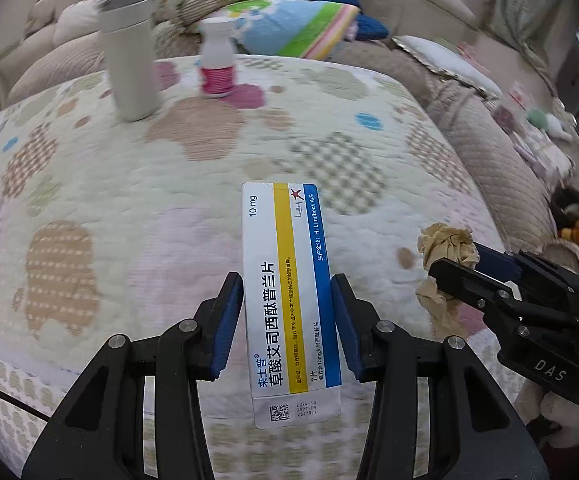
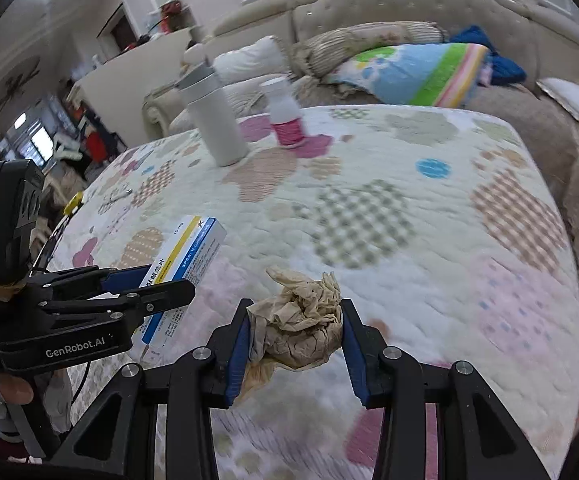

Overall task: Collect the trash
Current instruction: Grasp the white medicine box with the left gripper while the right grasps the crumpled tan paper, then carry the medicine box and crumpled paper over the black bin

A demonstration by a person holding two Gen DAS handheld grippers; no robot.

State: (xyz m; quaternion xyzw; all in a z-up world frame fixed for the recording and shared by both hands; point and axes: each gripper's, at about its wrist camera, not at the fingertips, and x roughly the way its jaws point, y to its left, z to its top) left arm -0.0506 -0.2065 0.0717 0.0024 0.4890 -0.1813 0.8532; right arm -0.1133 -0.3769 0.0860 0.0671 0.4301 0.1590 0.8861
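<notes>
My left gripper [image 1: 287,292] is shut on a white, yellow and blue medicine box [image 1: 289,300], held lengthwise between its blue pads above the quilted table cover. The box also shows in the right wrist view [image 2: 185,256], with the left gripper [image 2: 169,284] around it. My right gripper [image 2: 293,320] is shut on a crumpled beige tissue [image 2: 297,328]. In the left wrist view the tissue [image 1: 443,246] and the right gripper [image 1: 469,264] sit at the right, near the table's edge.
A white tumbler [image 1: 129,52] and a small white bottle with a pink label [image 1: 217,60] stand at the far side of the patterned table cover [image 1: 169,184]. A beige sofa [image 2: 389,4] with pillows and a striped blanket [image 2: 421,72] lies behind.
</notes>
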